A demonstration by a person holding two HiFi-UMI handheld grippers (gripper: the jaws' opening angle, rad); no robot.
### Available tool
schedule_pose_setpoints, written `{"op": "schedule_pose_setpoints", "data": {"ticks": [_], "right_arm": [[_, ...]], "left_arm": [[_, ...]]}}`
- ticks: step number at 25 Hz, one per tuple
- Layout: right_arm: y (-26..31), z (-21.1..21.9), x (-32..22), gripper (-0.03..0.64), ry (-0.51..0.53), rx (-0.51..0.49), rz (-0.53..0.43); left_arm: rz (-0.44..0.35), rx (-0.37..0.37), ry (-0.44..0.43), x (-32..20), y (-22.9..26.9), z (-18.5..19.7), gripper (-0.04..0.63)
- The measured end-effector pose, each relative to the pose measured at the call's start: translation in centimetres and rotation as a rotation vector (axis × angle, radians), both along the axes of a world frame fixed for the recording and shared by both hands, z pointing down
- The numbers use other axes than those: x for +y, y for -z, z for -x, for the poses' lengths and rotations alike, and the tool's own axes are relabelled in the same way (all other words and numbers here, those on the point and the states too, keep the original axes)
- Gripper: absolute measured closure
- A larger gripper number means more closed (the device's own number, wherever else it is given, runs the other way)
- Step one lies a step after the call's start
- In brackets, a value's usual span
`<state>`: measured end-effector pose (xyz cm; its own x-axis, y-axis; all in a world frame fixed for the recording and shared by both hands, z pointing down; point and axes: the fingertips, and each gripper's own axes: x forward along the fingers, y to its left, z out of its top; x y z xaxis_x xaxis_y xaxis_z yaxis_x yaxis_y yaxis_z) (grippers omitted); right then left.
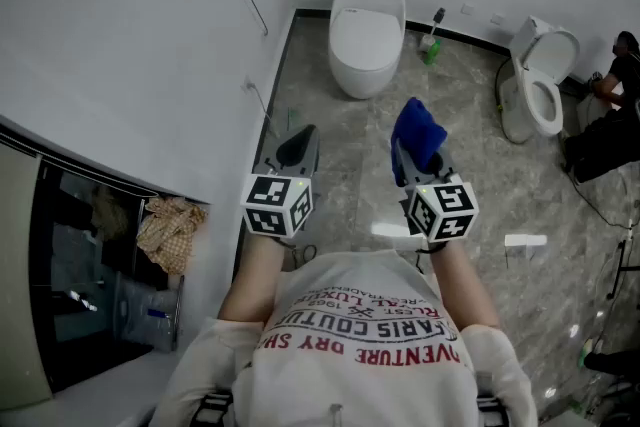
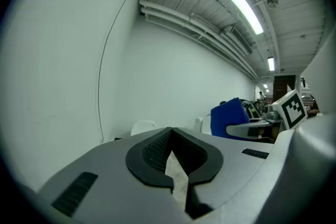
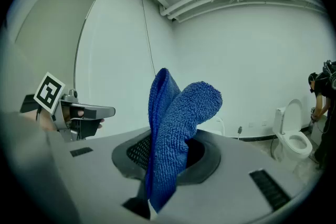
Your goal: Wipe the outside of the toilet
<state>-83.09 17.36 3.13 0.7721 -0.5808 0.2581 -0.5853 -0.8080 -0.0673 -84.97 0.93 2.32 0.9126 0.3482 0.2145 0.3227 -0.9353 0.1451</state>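
Note:
A white toilet [image 1: 366,30] with its lid down stands on the far floor against the wall; its top shows in the left gripper view [image 2: 143,126]. My right gripper [image 1: 412,158] is held in the air well short of it, shut on a blue cloth [image 1: 417,133]. The cloth stands up out of the jaws [image 3: 178,118], folded over at the top. My left gripper [image 1: 297,150] is beside it at the same height, shut with nothing in it [image 2: 170,134]. Both grippers point toward the toilet.
A second toilet [image 1: 538,80] with its seat up stands at the right, with a person [image 1: 622,75] beyond it. A green toilet brush [image 1: 432,40] leans by the back wall. The white wall [image 1: 130,35] runs along the left, and a cable [image 1: 262,110] hangs from it.

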Motion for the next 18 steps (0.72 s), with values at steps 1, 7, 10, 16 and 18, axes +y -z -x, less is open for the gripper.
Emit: {"op": "schedule_pose_setpoints", "data": {"ticks": [1, 7, 10, 16, 18], "right_arm": [[-0.1, 0.0, -0.1, 0.545, 0.0, -0.002, -0.002], [-0.8, -0.6, -0.2, 0.545, -0.022, -0.048, -0.036], [-1.0, -0.9, -0.4, 0.545, -0.03, -0.046, -0.018], [-2.0, -1.8, -0.8, 0.545, -0.068, -0.078, -0.041], [-2.6, -2.4, -0.5, 0.545, -0.079, -0.097, -0.044]], "left_arm": [[0.0, 0.0, -0.002, -0.1, 0.0, 0.0, 0.588], [0.002, -0.003, -0.007, -0.7, -0.2, -0.2, 0.588], [0.004, -0.01, -0.005, -1.4, -0.5, -0.4, 0.588], [0.016, -0.035, -0.004, -2.5, -1.8, -1.2, 0.588], [0.02, -0.05, -0.001, -2.7, -2.3, -1.6, 0.588]]}}
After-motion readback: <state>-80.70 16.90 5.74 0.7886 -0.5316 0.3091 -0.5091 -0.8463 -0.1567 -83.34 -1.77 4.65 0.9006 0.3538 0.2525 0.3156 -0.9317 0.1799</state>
